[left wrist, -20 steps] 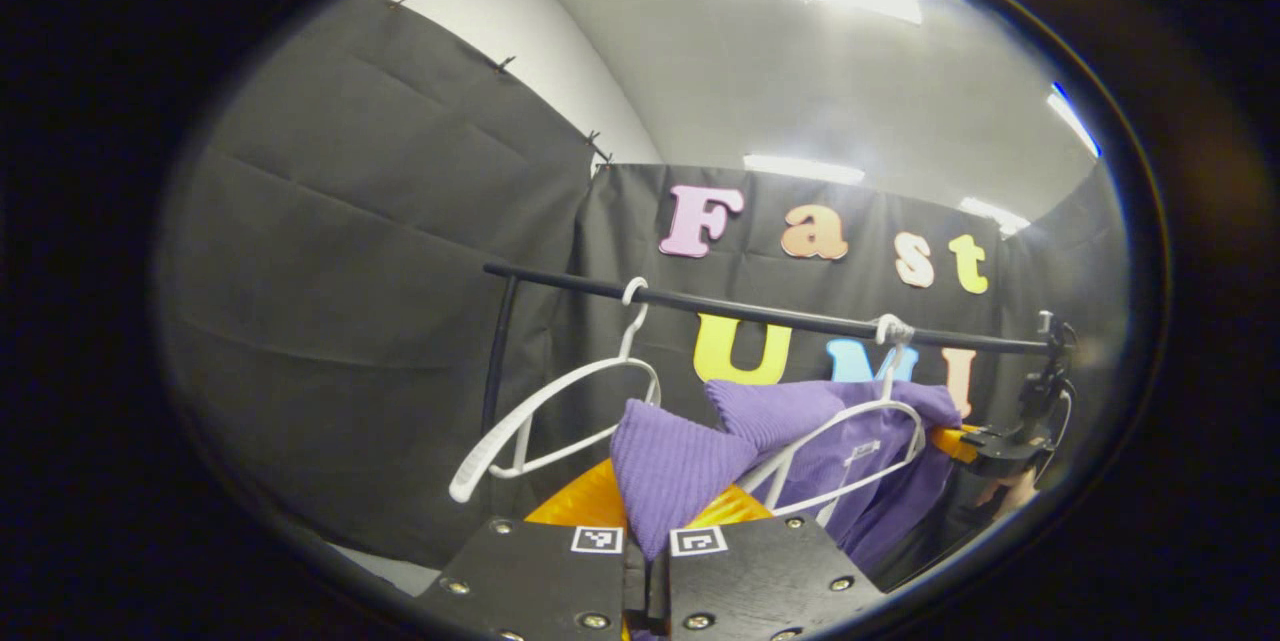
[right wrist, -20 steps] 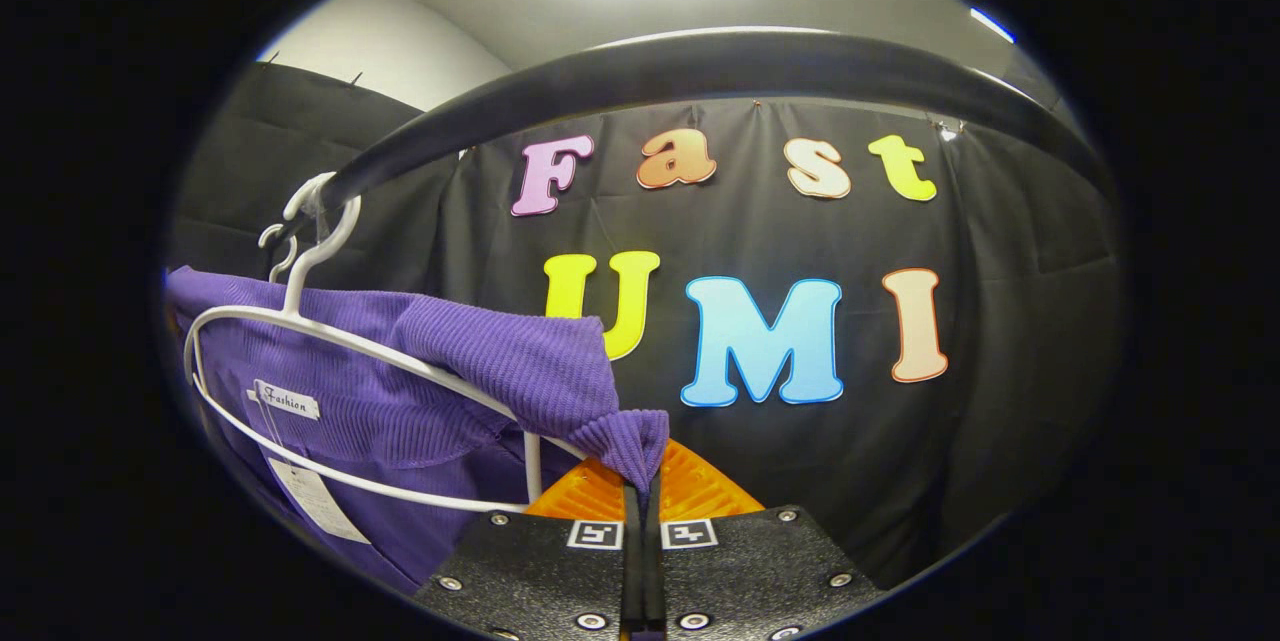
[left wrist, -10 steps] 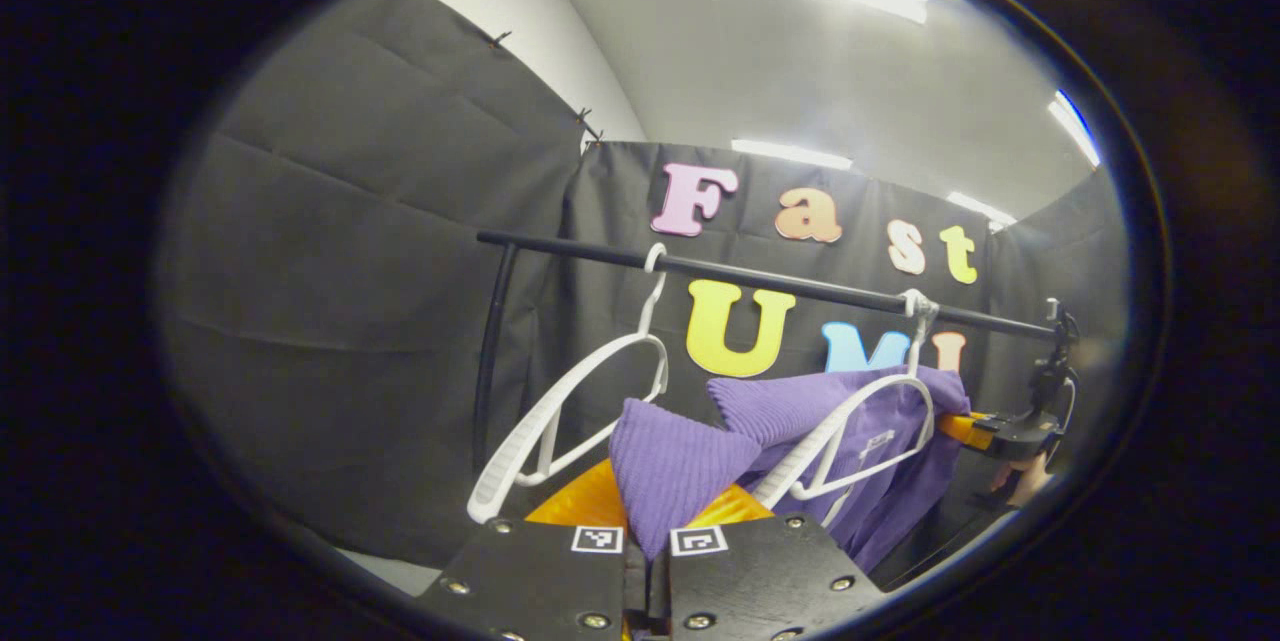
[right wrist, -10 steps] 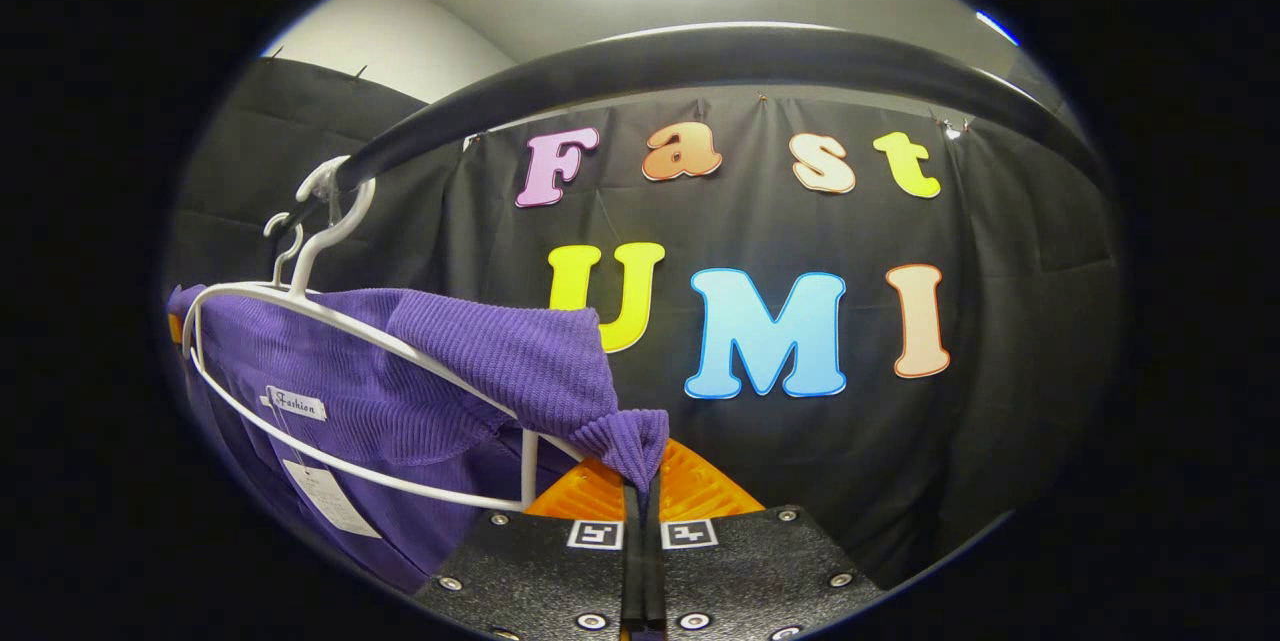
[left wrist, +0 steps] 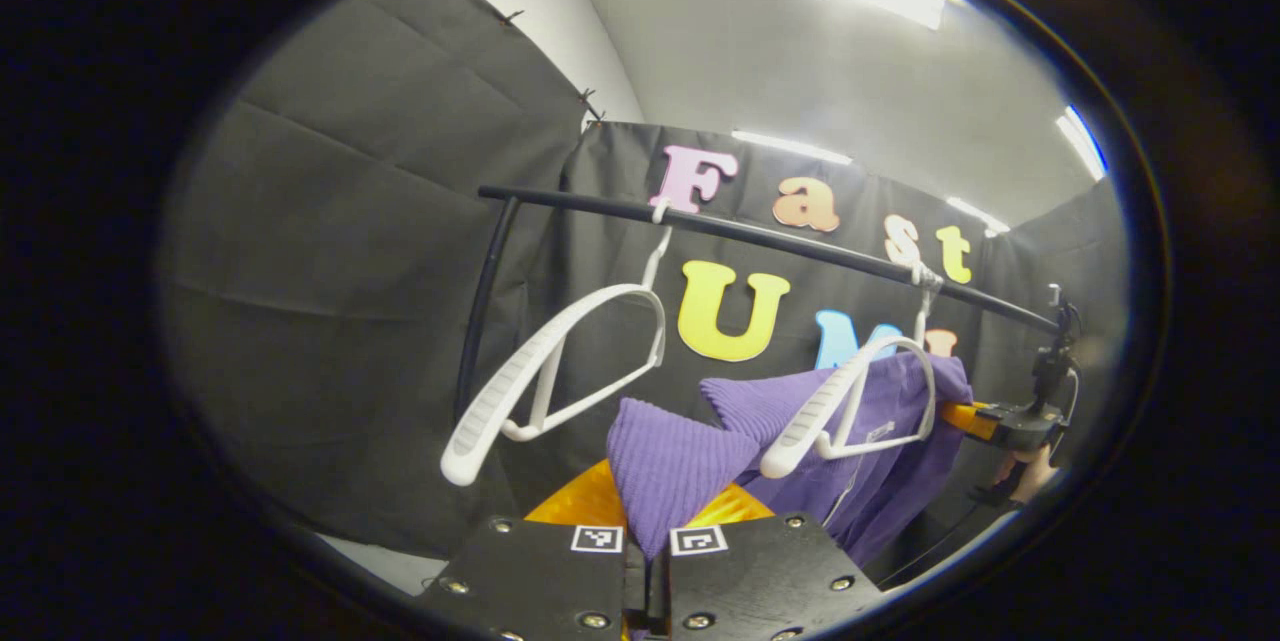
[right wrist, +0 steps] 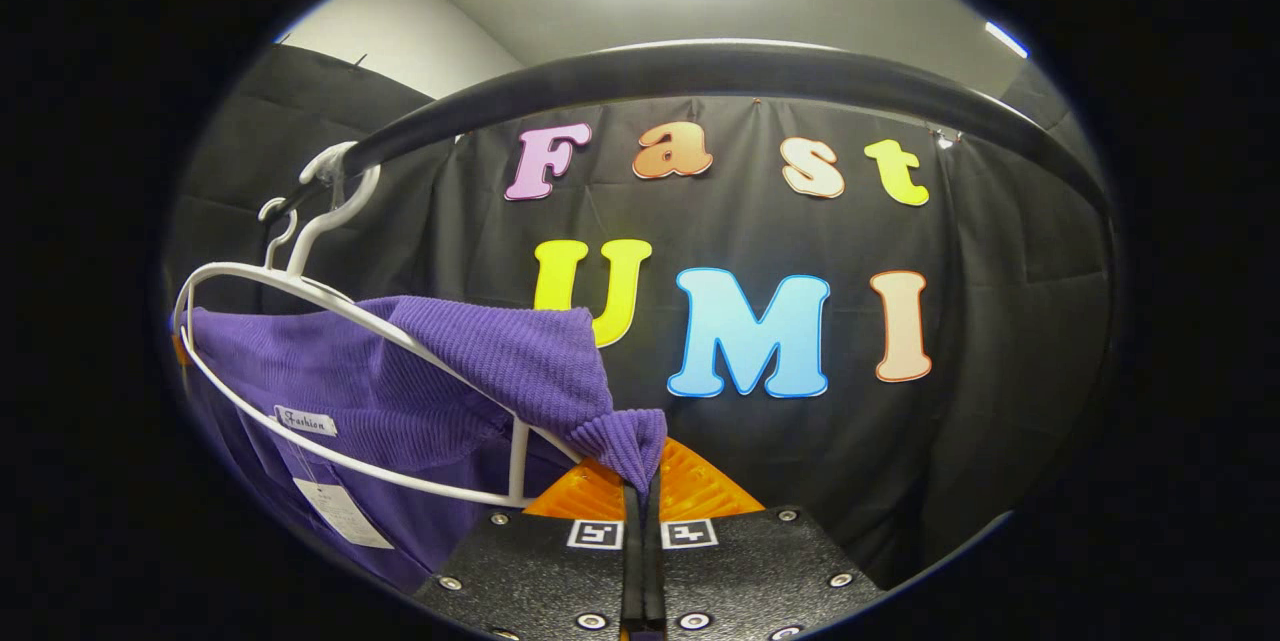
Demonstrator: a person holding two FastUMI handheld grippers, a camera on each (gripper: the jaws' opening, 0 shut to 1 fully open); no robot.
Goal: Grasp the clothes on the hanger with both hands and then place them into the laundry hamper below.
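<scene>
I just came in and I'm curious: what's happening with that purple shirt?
A person holds a gripper in each hand. The left gripper and the right gripper each pinch a corner of the purple garment, which is sliding off its white hanger on the black rail. An empty white hanger hangs beside it.

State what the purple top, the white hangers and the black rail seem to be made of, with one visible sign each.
Purple top: knitted fabric, matte; fine ribs show and it drapes in folds.
White hangers: probably plastic; smooth moulded shape, ridged arm, slight sheen.
Black rail: likely painted or coated metal tube; round, smooth, soft highlight.
</scene>
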